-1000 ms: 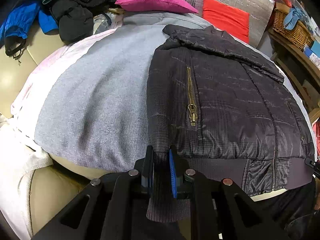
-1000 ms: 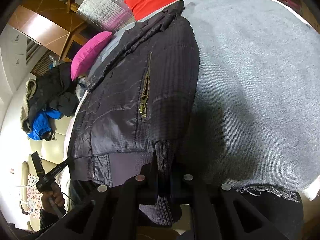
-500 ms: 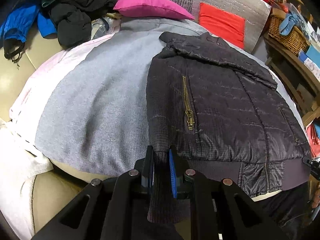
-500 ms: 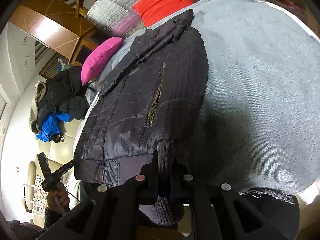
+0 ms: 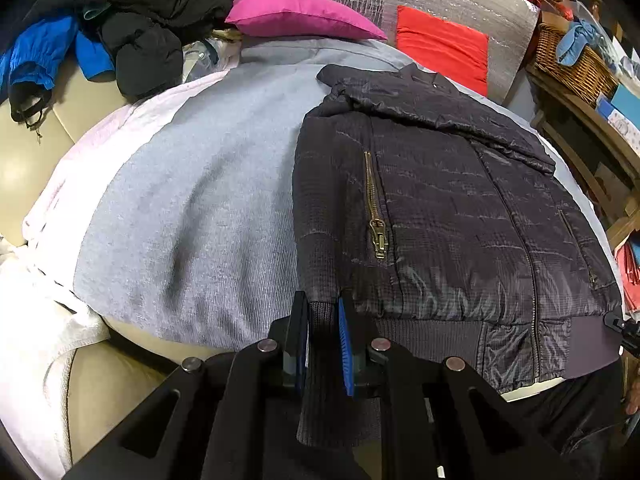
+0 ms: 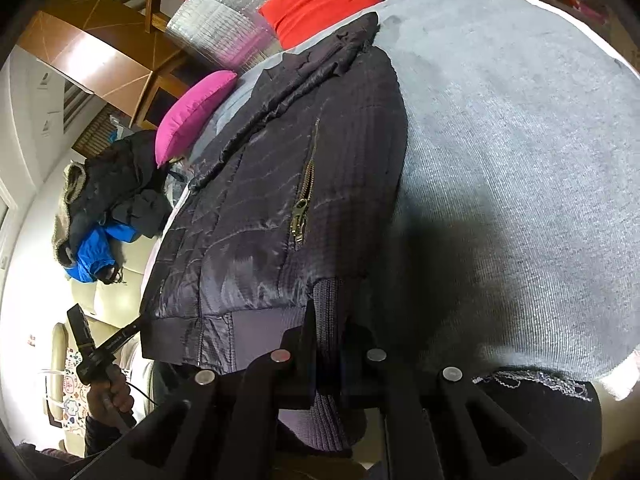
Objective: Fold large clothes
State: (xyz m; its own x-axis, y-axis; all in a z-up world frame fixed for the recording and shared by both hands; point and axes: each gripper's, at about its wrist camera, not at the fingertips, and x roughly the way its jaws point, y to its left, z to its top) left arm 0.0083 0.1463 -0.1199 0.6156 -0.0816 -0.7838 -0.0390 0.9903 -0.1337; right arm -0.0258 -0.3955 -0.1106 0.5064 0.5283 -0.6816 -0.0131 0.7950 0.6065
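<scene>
On the grey sheet [image 5: 208,208] the jacket [image 5: 452,216] lies flat, front up, hem toward you. Your left gripper [image 5: 323,338] is clamped on one ribbed cuff [image 5: 320,380], your right gripper [image 6: 331,344] on the other cuff [image 6: 326,312]. To fold well, I'd lift both cuffs together, carry each sleeve across the chest evenly, and keep the cloth taut so the slick shell doesn't slide or bunch.

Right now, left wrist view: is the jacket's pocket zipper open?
No. The brass pocket zipper on the dark jacket is closed, pull at the bottom.
</scene>
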